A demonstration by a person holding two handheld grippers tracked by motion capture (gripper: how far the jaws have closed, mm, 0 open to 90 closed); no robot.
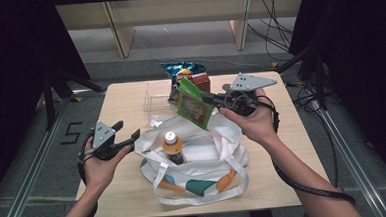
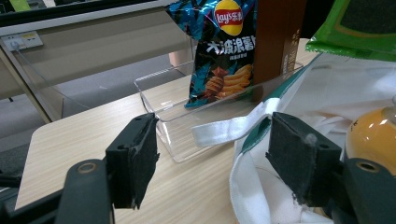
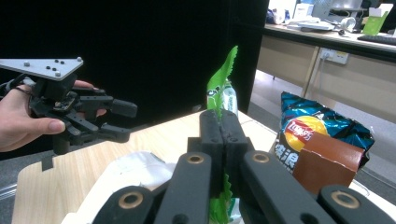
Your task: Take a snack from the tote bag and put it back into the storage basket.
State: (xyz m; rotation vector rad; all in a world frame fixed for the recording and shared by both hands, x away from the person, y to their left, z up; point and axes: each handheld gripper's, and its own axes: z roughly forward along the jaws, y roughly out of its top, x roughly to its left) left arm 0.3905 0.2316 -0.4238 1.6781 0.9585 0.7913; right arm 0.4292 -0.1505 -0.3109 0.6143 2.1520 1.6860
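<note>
Currently the right hand-held gripper (image 1: 208, 98) pinches a green snack packet (image 1: 194, 103) at centre frame, above the white tote bag (image 1: 203, 153) on the table (image 1: 125, 99). Left hand-held gripper (image 1: 130, 137) stands wide, empty, at the bag's left rim. Best lower the packet beside the orange-capped bottle (image 1: 172, 147), with the left holding the mouth open.

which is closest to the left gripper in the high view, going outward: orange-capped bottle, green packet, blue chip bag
1. orange-capped bottle, standing in the white tote bag just right of the left gripper.
2. green packet, held up over the bag by the right gripper.
3. blue chip bag, at the table's far edge.
</note>
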